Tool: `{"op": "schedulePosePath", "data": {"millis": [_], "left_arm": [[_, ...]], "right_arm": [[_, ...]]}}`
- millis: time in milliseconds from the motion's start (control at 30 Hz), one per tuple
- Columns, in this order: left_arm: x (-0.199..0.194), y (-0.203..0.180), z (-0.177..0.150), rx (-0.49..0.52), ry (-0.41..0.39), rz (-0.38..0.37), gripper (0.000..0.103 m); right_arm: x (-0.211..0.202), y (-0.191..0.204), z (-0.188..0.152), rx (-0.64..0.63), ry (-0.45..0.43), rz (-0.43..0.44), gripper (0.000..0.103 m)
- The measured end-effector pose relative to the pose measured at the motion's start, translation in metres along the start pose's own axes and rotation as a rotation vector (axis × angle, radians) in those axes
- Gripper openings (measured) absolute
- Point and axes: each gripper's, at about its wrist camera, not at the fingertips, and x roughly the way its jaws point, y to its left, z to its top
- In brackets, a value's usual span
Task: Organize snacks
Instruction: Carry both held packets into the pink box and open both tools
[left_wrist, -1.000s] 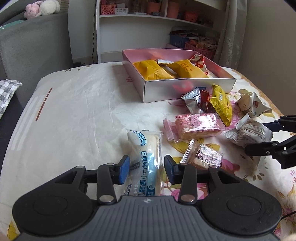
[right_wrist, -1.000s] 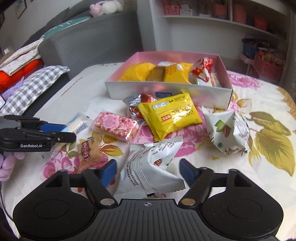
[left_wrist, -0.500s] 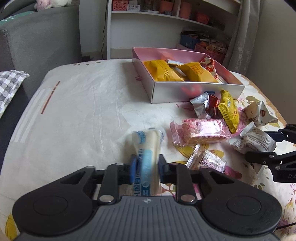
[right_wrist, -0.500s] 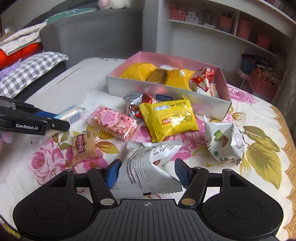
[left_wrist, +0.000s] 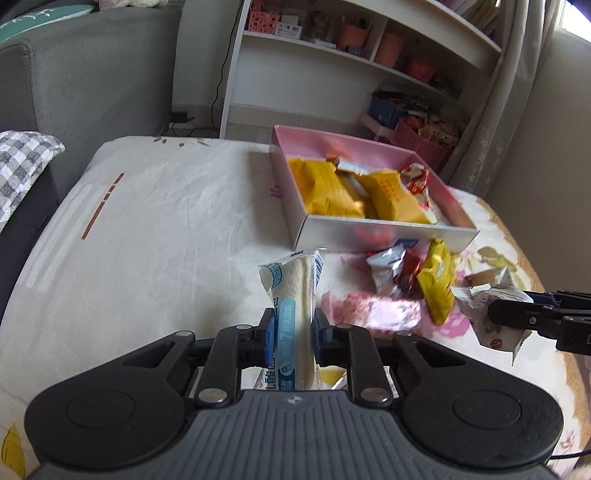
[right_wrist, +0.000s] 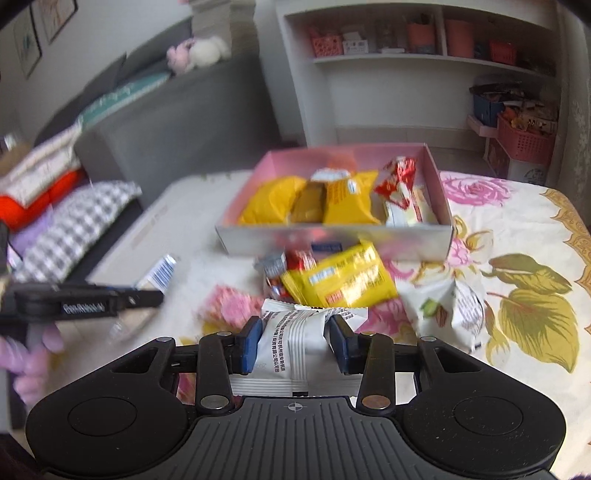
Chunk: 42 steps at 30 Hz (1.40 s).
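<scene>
Left gripper (left_wrist: 293, 328) clamped on the bread roll packet (left_wrist: 293, 295), right gripper (right_wrist: 295, 341) on the white snack bag (right_wrist: 295, 332); both lifted. Carry level over the pink box's (left_wrist: 384, 230) near wall before releasing.

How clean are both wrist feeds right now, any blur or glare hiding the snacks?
Left wrist view: the held blue-and-white roll packet is sharp, the loose snacks right of it smear, the pink box is softly blurred. Right wrist view: heavier motion blur throughout; only the gripped white packet reads clearly. No glare hides anything.
</scene>
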Motion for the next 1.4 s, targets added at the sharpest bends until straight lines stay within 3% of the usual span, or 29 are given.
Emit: {"op": "schedulePosePath", "data": {"millis": [367, 467, 700, 867, 1067, 1400], "left_arm": [[0.005, -0.027, 0.032, -0.054, -0.065, -0.047, 0.017], [0.018, -0.036, 0.043, -0.054, -0.05, -0.07, 0.018], [0.061, -0.053, 0.069, -0.007, -0.028, -0.071, 0.018], [0.091, -0.06, 0.081, 0.027, -0.015, -0.045, 0.018], [0.118, -0.075, 0.093, 0.141, 0.0, -0.016, 0.018], [0.151, -0.081, 0.106, 0.174, -0.005, 0.018, 0.019]], "right_arm": [[-0.013, -0.029, 0.052, 0.117, -0.172, -0.047, 0.039], [-0.005, -0.045, 0.062, 0.171, -0.196, -0.062, 0.039], [0.036, -0.084, 0.079, 0.313, -0.184, -0.043, 0.039], [0.068, -0.091, 0.085, 0.278, -0.146, -0.086, 0.039], [0.099, -0.096, 0.086, 0.238, -0.115, -0.139, 0.039], [0.119, -0.105, 0.09, 0.225, -0.16, -0.129, 0.04]]}}
